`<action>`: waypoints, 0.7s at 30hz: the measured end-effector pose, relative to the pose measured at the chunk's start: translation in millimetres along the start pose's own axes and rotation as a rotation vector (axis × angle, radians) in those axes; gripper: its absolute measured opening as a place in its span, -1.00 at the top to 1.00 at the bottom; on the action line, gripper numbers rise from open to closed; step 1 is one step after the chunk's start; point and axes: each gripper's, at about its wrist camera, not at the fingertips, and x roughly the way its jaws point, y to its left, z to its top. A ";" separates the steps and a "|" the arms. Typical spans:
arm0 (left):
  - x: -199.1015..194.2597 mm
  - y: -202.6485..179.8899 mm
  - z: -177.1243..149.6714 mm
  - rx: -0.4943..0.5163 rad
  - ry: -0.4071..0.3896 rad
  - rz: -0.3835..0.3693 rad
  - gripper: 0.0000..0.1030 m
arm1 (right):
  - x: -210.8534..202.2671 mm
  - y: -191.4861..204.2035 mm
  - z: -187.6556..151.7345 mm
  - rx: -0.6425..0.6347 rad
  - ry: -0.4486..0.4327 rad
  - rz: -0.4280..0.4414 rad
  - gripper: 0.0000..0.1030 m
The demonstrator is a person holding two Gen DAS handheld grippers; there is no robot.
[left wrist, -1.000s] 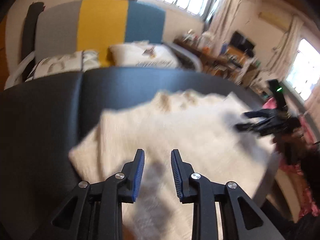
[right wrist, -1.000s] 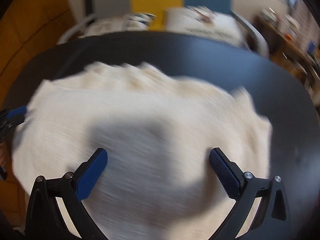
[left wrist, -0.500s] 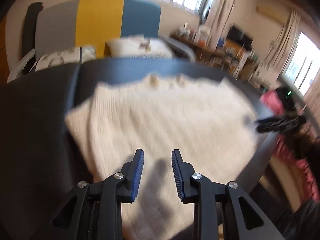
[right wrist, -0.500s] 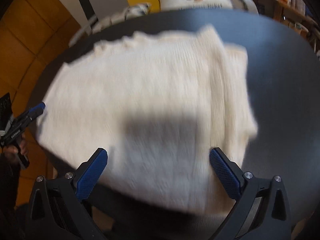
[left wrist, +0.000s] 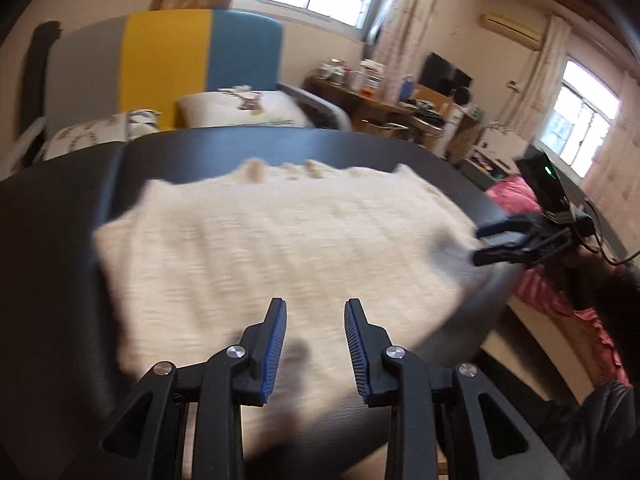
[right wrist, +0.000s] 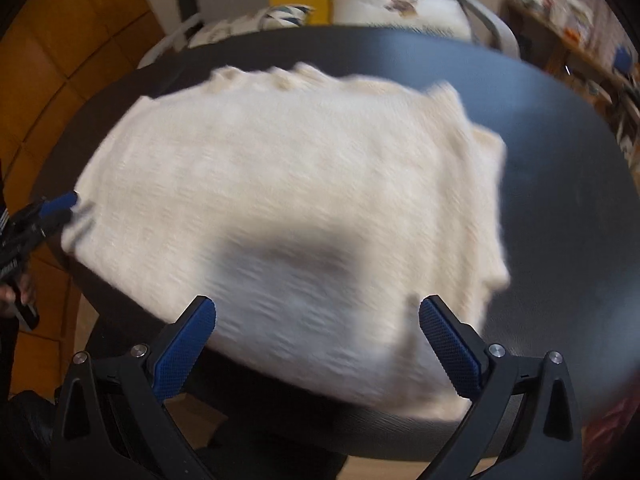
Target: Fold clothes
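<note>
A: Sweater (right wrist: 288, 208), cream knit, lies spread flat on the dark round table (right wrist: 560, 184). Its near edge reaches the table's near rim, and the picture of it is blurred.

B: Where are the grippers?

A: The left gripper (left wrist: 314, 344) hangs above the sweater's near part, its blue-padded fingers (left wrist: 274, 344) a moderate gap apart with nothing between them. It grips no cloth.

B: And the other one?

A: The right gripper (right wrist: 316, 344) has its fingers spread wide over the sweater's near edge, empty too. In the left view it shows at the table's right rim, beside the sweater's right side.

B: Anything on the far side?

A: A chair (left wrist: 168, 68) with grey, yellow and blue panels stands behind the table, two pillows (left wrist: 240, 110) on its seat. Further right is a cluttered wooden desk (left wrist: 384, 108) under the windows.
</note>
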 end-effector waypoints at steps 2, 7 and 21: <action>15.4 -13.0 -3.8 0.023 0.030 0.012 0.42 | 7.9 23.8 5.4 -0.053 0.004 -0.014 -1.00; 36.8 -19.0 -30.8 0.051 0.079 0.068 0.42 | 44.6 58.7 -6.3 -0.131 0.075 -0.091 -1.00; -1.4 55.6 -49.7 -0.293 -0.046 0.049 0.48 | 53.5 68.7 30.5 -0.130 0.023 -0.113 -1.00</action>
